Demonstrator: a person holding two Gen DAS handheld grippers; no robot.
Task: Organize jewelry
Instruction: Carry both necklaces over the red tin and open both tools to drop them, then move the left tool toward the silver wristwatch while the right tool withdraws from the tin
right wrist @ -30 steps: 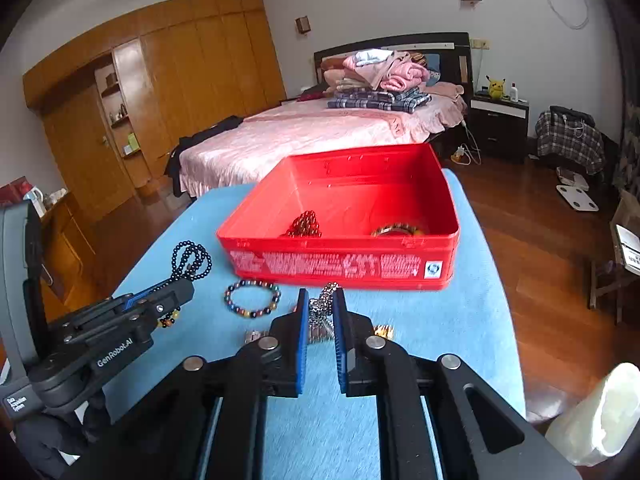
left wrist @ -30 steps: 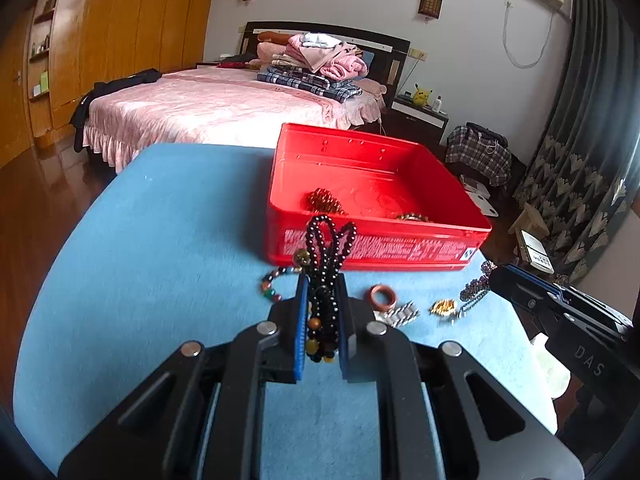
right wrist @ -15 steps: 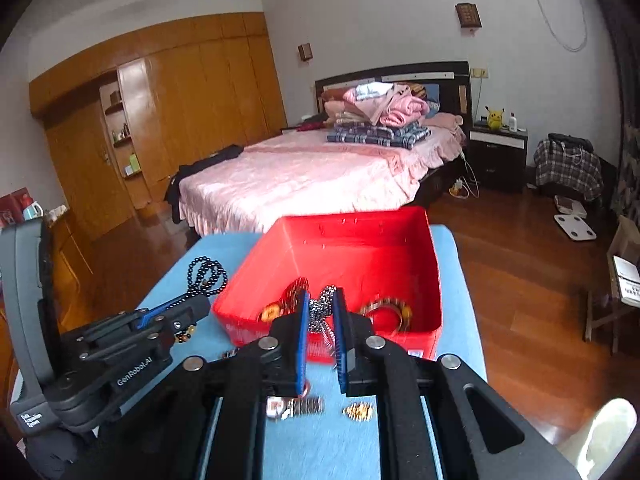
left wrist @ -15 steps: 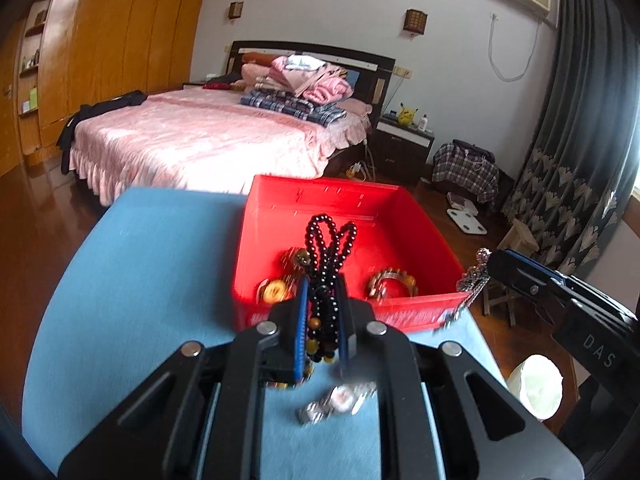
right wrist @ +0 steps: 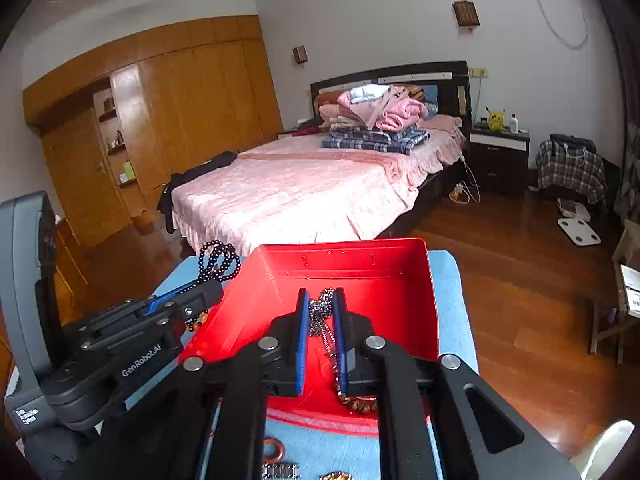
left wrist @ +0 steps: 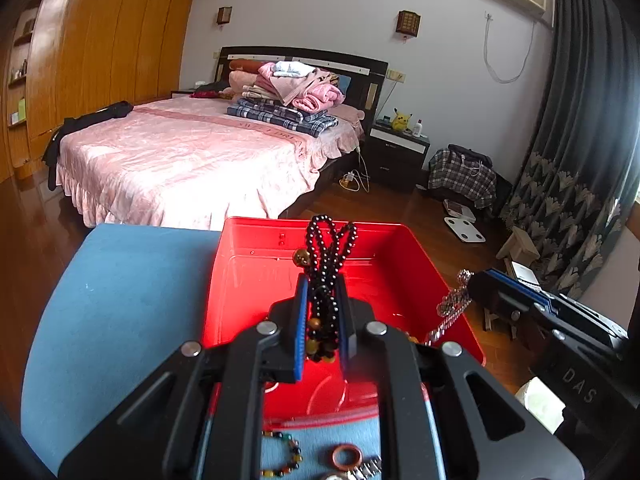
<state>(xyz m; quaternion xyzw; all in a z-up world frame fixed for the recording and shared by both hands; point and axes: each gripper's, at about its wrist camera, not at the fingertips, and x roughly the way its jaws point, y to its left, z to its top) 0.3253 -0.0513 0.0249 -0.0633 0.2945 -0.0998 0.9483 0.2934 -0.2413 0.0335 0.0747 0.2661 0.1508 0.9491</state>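
My left gripper (left wrist: 322, 284) is shut on a black bead necklace (left wrist: 330, 240) and holds it over the red bin (left wrist: 248, 280). My right gripper (right wrist: 320, 300) is shut on a silver chain (right wrist: 324, 312) and holds it over the same red bin (right wrist: 424, 300). The right gripper with its chain (left wrist: 454, 300) shows at the right of the left wrist view. The left gripper with the black beads (right wrist: 218, 260) shows at the left of the right wrist view. A brown bead bracelet (right wrist: 358, 402) lies in the bin under my right fingers.
On the blue table (left wrist: 120, 300) in front of the bin lie a coloured bead bracelet (left wrist: 286, 456), a copper ring (left wrist: 346, 456) and a metal watch band (right wrist: 280, 471). A bed stands beyond the table. Wooden floor drops off to the right.
Both grippers have risen and moved forward from the table front to above the red bin, each carrying its jewelry. The loose pieces on the table have dropped to the bottom edge of both views.
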